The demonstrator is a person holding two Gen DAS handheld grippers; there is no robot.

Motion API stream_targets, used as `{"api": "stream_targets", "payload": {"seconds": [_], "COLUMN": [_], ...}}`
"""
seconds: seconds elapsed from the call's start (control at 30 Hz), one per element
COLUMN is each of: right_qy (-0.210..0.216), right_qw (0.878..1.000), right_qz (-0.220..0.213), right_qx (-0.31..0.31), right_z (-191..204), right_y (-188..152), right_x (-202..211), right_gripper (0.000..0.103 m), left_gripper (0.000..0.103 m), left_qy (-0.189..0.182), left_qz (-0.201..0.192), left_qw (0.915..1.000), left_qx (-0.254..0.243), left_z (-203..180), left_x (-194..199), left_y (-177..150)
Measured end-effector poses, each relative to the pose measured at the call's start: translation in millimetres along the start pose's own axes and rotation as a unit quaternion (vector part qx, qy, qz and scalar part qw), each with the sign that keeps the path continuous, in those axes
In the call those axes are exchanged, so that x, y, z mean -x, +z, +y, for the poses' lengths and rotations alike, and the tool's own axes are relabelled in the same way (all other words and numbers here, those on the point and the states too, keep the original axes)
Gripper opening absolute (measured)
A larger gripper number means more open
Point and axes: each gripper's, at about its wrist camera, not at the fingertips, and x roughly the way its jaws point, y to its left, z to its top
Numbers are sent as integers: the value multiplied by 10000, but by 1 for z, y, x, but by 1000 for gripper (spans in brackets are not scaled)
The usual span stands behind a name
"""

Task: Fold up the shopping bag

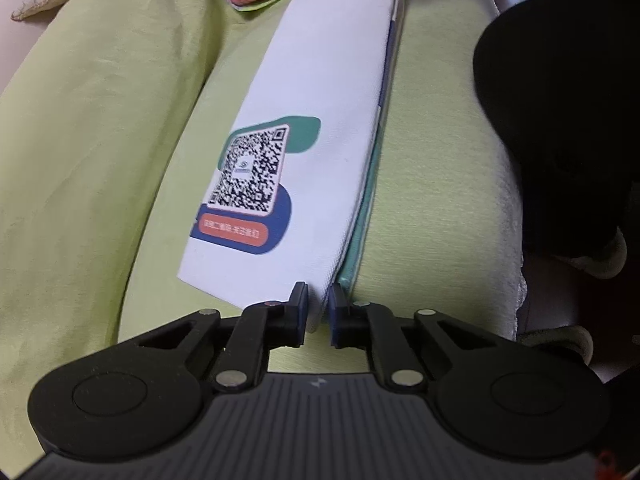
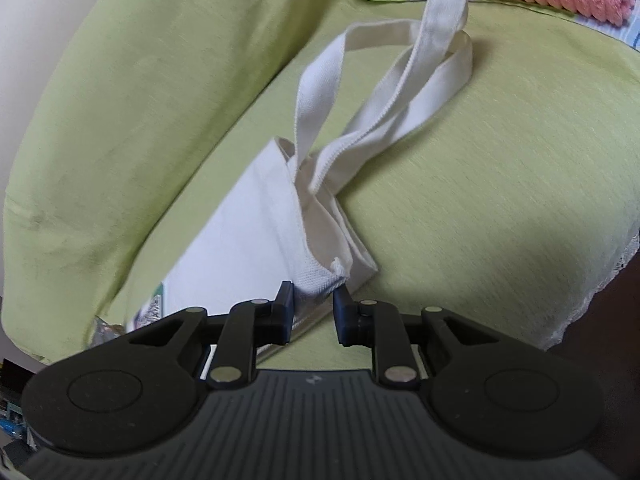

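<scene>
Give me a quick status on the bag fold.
Left hand-held gripper pinching shopping bag bottom corner; right hand-held gripper at handle-end corner. Bag folded narrow on green cushion. Handles loose.

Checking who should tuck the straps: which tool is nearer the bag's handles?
Right. The right tool grips the bag at its mouth corner, where the handles begin. The left tool holds the opposite end, by the QR code.

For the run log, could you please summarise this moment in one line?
bag: folded strip on green cushion | left gripper: pinching bottom end | right gripper: at handle end | handles: loose
</scene>
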Motion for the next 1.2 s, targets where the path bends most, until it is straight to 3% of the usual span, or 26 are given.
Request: {"api": "stream_targets", "payload": {"seconds": [0.17,0.3,0.33,0.4,0.47,0.6,0.73,0.8,0.83,0.93,1.0,1.03,1.1,1.2], "right_qy": [-467,-729,-770,-837,-935,-1069,-1208,-1282,-1312,-1644,-1812,-1752,-1326,-712], "right_qw": [9975,9927,9915,9896,9862,9803,9739,9705,9678,9554,9435,9372,9266,9256], "right_qz": [27,-38,-41,-47,-80,-152,-173,-159,-147,-226,-720,-1015,-1299,-937], "right_qx": [537,962,1045,1169,1365,1652,1916,2035,2141,2444,2680,2841,3269,3598], "right_z": [8,18,20,25,31,38,43,44,45,53,67,77,97,110], "right_y": [-5,-12,-12,-13,-14,-18,-22,-26,-28,-24,-24,-25,-28,-31], "right_x": [-14,-17,-15,-15,-16,-17,-19,-18,-19,-15,0,8,12,-14], "right_gripper": [16,16,16,16,16,16,16,16,17,46,44,38,36,23], "left_gripper": [2,3,4,15,15,15,15,7,0,0,0,0,0,0], "left_qy": [-52,-392,-498,-636,-609,-526,-693,-814,-852,-812,-785,-772,-767,-753], "left_qz": [9,-108,-222,-508,-810,-1040,-789,-518,-566,-583,-571,-573,-573,-560], "left_qw": [9999,9988,9978,9951,9920,9888,9869,9840,9805,9753,9764,9773,9779,9793], "left_qx": [87,290,382,561,758,934,1228,1496,1678,1970,1929,1890,1860,1792], "left_z": [-4,10,14,23,33,40,36,32,29,30,29,28,28,27], "left_x": [-4,10,18,38,48,23,-18,-42,-46,-48,-48,-47,-48,-51], "left_y": [0,4,7,14,26,59,79,78,75,73,75,75,76,79]}}
